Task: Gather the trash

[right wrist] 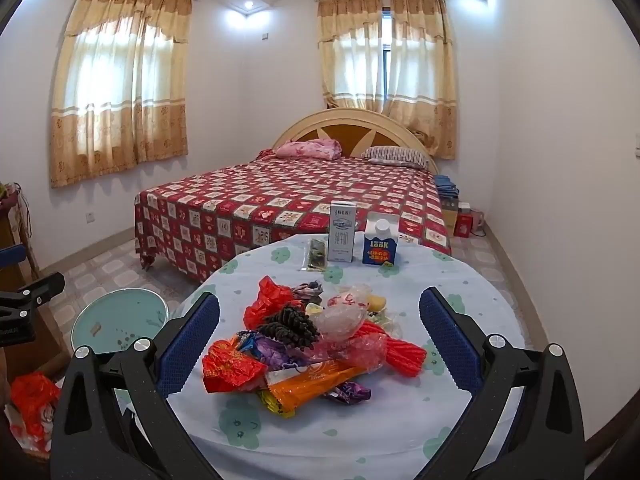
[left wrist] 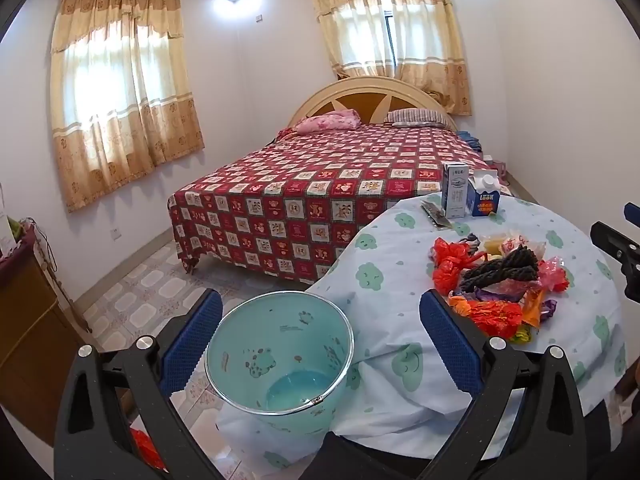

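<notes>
Right wrist view: the right claw is held wide over the wrappers; light, crinkly, slippery, best pinched at bunched folds.

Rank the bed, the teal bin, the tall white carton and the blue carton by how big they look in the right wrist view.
1. Bed, by far.
2. Teal bin, only partly visible.
3 and 4. Tall white carton and blue carton look about alike: the white one taller, the blue one wider, so no ranking.

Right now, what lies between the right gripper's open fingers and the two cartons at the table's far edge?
In the right wrist view, the trash pile lies between the right gripper and the cartons, then bare tablecloth.
</notes>
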A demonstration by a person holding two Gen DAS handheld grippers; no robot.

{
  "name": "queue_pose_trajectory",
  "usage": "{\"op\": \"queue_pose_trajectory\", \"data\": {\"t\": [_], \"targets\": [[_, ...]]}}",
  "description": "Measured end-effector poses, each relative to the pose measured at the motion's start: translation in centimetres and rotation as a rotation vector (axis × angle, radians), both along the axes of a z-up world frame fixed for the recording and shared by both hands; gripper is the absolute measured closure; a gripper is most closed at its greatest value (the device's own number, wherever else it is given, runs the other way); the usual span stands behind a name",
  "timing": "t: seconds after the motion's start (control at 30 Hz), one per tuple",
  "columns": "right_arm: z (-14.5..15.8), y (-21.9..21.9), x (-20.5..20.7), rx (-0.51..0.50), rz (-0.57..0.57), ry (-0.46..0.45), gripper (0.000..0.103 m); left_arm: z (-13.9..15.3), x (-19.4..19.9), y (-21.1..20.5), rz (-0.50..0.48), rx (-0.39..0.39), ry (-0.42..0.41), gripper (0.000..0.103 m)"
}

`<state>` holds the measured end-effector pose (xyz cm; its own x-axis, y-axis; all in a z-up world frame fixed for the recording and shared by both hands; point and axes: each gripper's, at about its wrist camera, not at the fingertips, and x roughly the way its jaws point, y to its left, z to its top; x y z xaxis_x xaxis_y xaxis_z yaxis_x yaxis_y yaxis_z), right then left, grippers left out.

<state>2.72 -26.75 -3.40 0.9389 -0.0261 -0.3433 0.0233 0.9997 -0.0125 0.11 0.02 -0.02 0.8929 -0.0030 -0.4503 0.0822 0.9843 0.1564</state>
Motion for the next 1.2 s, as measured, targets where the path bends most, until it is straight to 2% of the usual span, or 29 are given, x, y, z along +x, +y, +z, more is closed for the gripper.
{"op": "queue_pose_trajectory", "data": {"t": [1.2], "targets": [[-0.3, -0.4, 0.2, -0.008, 0.000, -0.002, 0.005, 0.0, 0.6, 1.4, 0.034, -0.018, -0.011, 0.006]]}}
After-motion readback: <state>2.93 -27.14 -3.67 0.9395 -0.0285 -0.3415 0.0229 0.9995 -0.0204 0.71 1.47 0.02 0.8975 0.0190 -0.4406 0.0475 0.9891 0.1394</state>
